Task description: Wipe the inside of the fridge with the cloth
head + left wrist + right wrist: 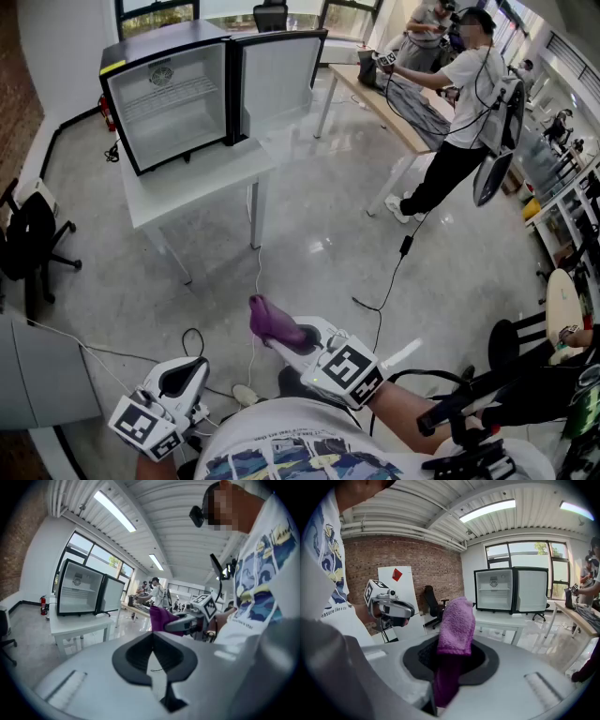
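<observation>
The small black fridge [173,94] stands on a white table [192,183] far ahead, door swung open, white inside with a wire shelf; it also shows in the right gripper view [511,590] and the left gripper view [84,592]. My right gripper [286,333] is shut on a purple cloth [270,322], held up at waist height, well short of the table. The cloth [454,630] sticks up out of the jaws. My left gripper [183,375] hangs low at the left, shut with nothing in it [152,656].
Another person [464,103] stands at a long wooden table [384,103] at the back right. A cable [394,272] trails over the grey floor. A black office chair [33,239] sits at the left, a stool [511,337] at the right.
</observation>
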Demonstrator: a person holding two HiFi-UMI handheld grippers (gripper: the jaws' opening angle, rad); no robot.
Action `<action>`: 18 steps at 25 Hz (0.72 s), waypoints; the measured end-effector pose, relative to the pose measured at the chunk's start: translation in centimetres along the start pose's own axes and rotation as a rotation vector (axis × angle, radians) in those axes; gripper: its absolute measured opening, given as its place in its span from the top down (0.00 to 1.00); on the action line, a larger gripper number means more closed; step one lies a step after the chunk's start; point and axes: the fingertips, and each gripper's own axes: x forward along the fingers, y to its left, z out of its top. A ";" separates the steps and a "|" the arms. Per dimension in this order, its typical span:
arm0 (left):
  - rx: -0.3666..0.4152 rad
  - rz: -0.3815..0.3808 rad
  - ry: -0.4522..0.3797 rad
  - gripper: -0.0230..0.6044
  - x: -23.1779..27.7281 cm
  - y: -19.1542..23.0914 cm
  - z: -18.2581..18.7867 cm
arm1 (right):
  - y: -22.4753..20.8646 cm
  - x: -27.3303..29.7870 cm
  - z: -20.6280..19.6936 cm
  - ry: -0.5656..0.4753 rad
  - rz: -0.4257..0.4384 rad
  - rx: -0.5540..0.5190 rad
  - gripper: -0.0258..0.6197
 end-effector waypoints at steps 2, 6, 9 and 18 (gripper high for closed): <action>-0.012 0.003 -0.005 0.95 0.0 -0.4 0.0 | 0.3 -0.3 0.0 -0.002 0.006 0.001 0.85; -0.014 -0.006 -0.009 0.95 0.6 -0.9 0.3 | 0.1 -0.8 0.2 -0.012 0.010 0.003 0.85; 0.005 -0.001 0.000 0.95 1.3 -1.1 0.3 | -0.1 -1.0 -0.1 -0.012 0.020 0.007 0.85; 0.025 -0.013 -0.008 0.96 5.3 -1.4 1.1 | -4.2 -1.9 -2.0 0.019 0.024 0.032 0.84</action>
